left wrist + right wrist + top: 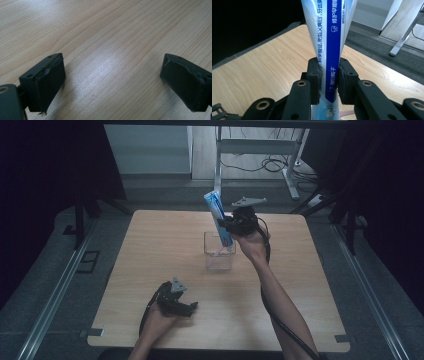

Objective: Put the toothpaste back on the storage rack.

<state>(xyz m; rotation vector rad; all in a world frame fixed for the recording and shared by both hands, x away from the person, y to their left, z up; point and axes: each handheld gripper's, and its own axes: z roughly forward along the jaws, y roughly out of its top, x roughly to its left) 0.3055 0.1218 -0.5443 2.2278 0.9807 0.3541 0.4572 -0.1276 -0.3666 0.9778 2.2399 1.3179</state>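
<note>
light wood table [150,250] carrying a clear square container [219,251] near centre, toward the far side. blue-and-white toothpaste tube [218,217] standing tilted, lower end down inside the container, upper crimped end leaning up and to the left above the rim. pinching the tube mid-body: right gripper [227,223], held by the right hand [252,245] just right of the container, grey three-cornered plate [247,201] sitting on top, cable [287,327] trailing back along the forearm.

in the right gripper view: right gripper [329,80] pressing both black jaws onto the tube [329,37] from either side, tube rising between them with a dark blue stripe and white printed characters running lengthwise, table [262,70] spreading out behind, a pale metal frame leg [404,37] on the floor past the far edge.

resting near the front edge, well apart from the container: left gripper [192,307], held by the left hand [160,317], pointing right across the table.

in the left gripper view: left gripper [112,85] spread wide, nothing between the jaws, bare wood grain of the table [105,37] beneath and ahead. sitting very close to the surface; contact with the wood not resolvable.
</note>
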